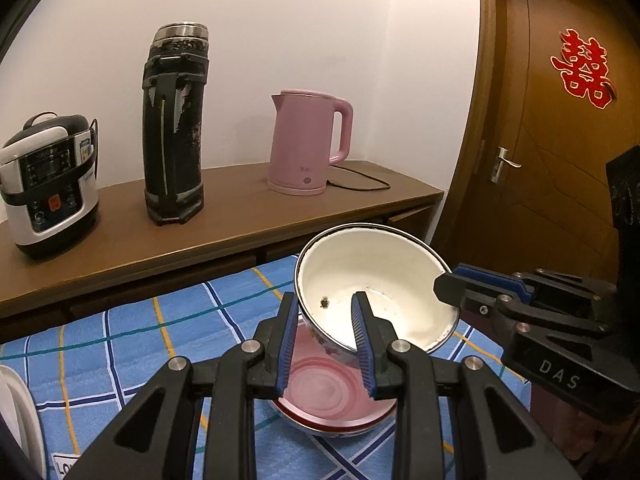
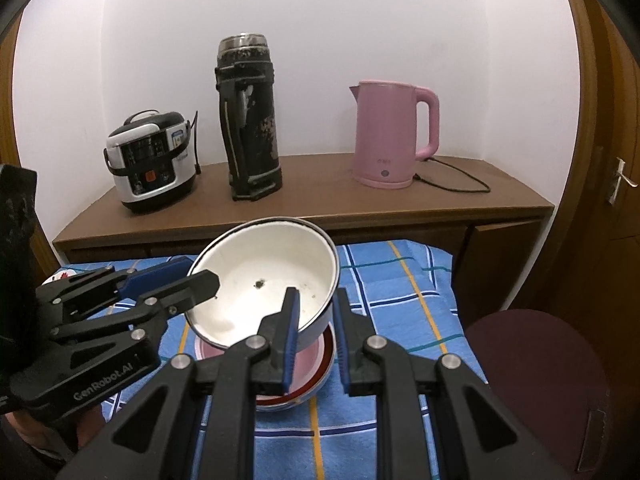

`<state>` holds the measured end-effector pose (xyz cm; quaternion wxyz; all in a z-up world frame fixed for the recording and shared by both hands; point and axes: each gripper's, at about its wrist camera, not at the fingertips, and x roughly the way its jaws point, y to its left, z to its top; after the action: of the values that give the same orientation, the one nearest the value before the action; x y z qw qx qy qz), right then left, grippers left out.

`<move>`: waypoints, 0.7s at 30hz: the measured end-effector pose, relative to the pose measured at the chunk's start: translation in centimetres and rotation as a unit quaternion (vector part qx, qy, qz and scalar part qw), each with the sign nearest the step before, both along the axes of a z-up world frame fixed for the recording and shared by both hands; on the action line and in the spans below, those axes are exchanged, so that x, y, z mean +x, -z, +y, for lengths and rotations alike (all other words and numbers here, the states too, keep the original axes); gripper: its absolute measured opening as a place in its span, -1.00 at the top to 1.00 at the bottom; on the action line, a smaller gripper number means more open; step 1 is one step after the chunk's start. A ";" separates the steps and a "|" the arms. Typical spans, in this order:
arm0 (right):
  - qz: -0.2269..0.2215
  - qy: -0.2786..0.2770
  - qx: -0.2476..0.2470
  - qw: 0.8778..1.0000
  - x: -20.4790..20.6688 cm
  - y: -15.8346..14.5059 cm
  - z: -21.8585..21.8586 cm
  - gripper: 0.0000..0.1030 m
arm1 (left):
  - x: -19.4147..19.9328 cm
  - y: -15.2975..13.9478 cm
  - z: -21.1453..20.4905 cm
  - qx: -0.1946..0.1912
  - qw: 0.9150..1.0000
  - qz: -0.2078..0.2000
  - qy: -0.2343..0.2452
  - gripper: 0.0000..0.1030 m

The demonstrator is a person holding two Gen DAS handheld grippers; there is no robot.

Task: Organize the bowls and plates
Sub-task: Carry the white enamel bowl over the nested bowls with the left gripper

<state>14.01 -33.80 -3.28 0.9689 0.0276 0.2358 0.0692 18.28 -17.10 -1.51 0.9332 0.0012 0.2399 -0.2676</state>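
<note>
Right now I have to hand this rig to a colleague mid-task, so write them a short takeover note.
Left tool: shut on the white bowl's near rim, one finger inside, one outside.
Right tool: grips the opposite rim the same way.
White bowl: tilted, held just above the pink bowl on the blue checked cloth.
Done: bowl brought over the pink one.
Left: lower it in, release both tools, then the white dish at the cloth's edge.

white enamel bowl tilted above pink-lined shallow bowl, which sat on blue checked cloth | left gripper and right gripper each straddled the white bowl's rim from opposite sides | brown wooden sideboard behind, carrying rice cooker left, tall black flask middle, pink electric kettle right
</note>
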 end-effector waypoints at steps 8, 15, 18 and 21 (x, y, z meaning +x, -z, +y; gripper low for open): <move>0.016 -0.004 -0.002 1.000 1.0 1.1 0.4 0.66 | 0.3 0.3 0.4 0.000 1.000 0.003 -0.007 0.42; 0.030 -0.008 -0.001 1.000 1.6 2.0 0.8 0.66 | 0.9 0.7 0.4 0.005 1.000 0.014 -0.013 0.42; 0.033 -0.010 -0.002 0.999 1.8 2.1 1.0 0.66 | 1.0 0.8 0.5 0.006 1.000 0.016 -0.014 0.42; 0.036 -0.010 -0.002 0.999 1.9 2.3 1.1 0.66 | 1.3 1.1 0.5 0.007 1.000 0.021 -0.015 0.42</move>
<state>15.94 -32.73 -5.63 0.9592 0.0258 0.2706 0.0775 19.56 -16.60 -2.56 0.9318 -0.0015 0.2611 -0.2520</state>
